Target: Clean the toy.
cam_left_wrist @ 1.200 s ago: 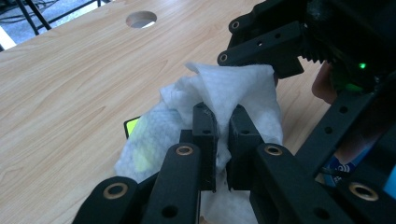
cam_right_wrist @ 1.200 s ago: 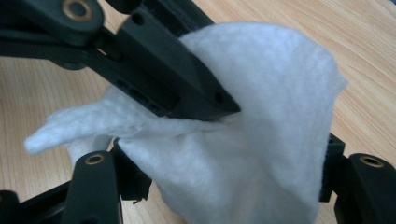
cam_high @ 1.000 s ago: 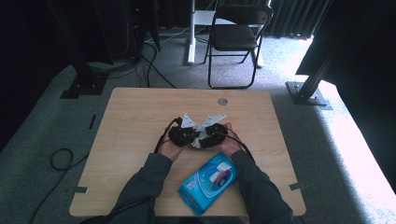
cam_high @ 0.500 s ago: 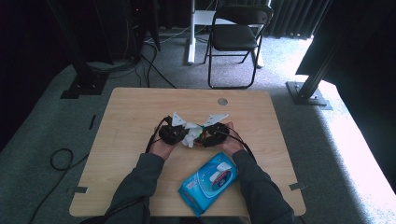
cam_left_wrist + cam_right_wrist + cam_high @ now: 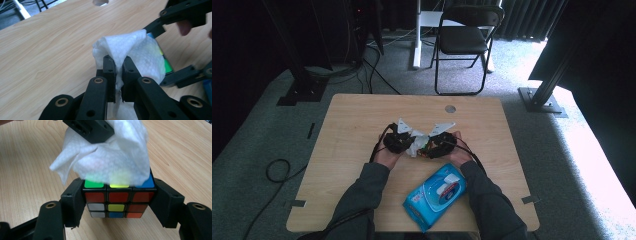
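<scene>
My right gripper (image 5: 117,202) is shut on a colour-tiled puzzle cube (image 5: 117,202), its jaws pressing the cube's left and right sides. A white wet wipe (image 5: 112,160) lies over the cube's top face. My left gripper (image 5: 119,72) is shut on that wet wipe (image 5: 135,52), pinching a fold and holding it against the cube (image 5: 166,66). In the high view the left gripper (image 5: 401,141) and right gripper (image 5: 437,145) meet at the table's middle with the wipe (image 5: 417,145) between them.
A blue pack of wet wipes (image 5: 434,196) lies near the front edge of the wooden table (image 5: 352,125), between the person's forearms. A round cable hole (image 5: 450,108) sits near the far edge. A folding chair (image 5: 464,40) stands beyond the table.
The left hand with the wipe shifted slightly left and back across the cube; the right gripper held the cube still.
</scene>
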### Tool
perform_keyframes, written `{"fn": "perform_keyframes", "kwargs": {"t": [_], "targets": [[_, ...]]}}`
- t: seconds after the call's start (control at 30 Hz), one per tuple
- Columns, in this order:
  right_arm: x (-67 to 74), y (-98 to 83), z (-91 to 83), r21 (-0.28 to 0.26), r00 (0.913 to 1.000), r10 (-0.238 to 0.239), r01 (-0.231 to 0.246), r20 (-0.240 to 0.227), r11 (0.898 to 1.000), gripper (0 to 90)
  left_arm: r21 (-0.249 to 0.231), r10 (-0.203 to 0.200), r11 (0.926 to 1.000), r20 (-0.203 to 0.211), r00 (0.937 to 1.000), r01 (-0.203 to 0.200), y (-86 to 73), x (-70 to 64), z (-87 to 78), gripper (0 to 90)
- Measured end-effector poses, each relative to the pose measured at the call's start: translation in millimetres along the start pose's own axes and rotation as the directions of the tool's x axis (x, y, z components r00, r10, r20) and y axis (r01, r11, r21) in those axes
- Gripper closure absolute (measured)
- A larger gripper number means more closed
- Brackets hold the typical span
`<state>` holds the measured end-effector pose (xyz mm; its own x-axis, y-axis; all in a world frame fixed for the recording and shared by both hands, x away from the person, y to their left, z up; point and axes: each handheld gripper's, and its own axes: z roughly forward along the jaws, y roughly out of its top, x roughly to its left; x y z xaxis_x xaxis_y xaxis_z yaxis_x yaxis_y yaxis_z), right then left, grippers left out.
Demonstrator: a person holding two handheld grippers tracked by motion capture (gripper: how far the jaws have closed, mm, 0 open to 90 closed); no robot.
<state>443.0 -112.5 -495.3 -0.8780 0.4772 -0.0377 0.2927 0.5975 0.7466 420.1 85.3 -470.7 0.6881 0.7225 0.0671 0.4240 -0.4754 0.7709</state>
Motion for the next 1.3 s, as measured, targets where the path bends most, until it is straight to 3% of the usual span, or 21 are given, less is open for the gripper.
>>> {"fn": "perform_keyframes", "kwargs": {"t": [0.3,0.43,0.7,0.9,1.3], "targets": [[0.9,0.7,1.4,-0.008,1.0000,0.000,0.000,0.000,1.000,34.2,-0.025,0.074,0.9970,0.055,0.9957,-0.073,9.7,-22.1,4.1,84.0],[-0.1,0.0,-1.2,-0.011,1.0000,0.005,-0.005,0.004,1.000,34.2,-0.031,0.067,0.9974,0.055,0.9962,-0.066,10.0,-20.5,3.1,84.0],[-1.7,-1.8,-3.2,-0.017,0.9999,0.010,-0.010,0.007,1.000,34.2,-0.037,0.046,0.9983,0.035,0.9983,-0.044,8.5,-11.5,-2.6,84.0],[-2.8,-5.7,-5.2,-0.017,0.9998,0.016,-0.016,0.008,1.000,34.2,-0.052,0.005,0.9986,-0.008,1.0000,-0.005,4.0,3.8,-11.2,84.1],[-5.3,-9.3,-12.0,-0.035,0.9997,0.021,-0.021,0.013,0.999,34.2,-0.032,-0.055,0.9981,-0.066,0.9963,0.053,-9.3,29.5,-17.2,84.1]]}}
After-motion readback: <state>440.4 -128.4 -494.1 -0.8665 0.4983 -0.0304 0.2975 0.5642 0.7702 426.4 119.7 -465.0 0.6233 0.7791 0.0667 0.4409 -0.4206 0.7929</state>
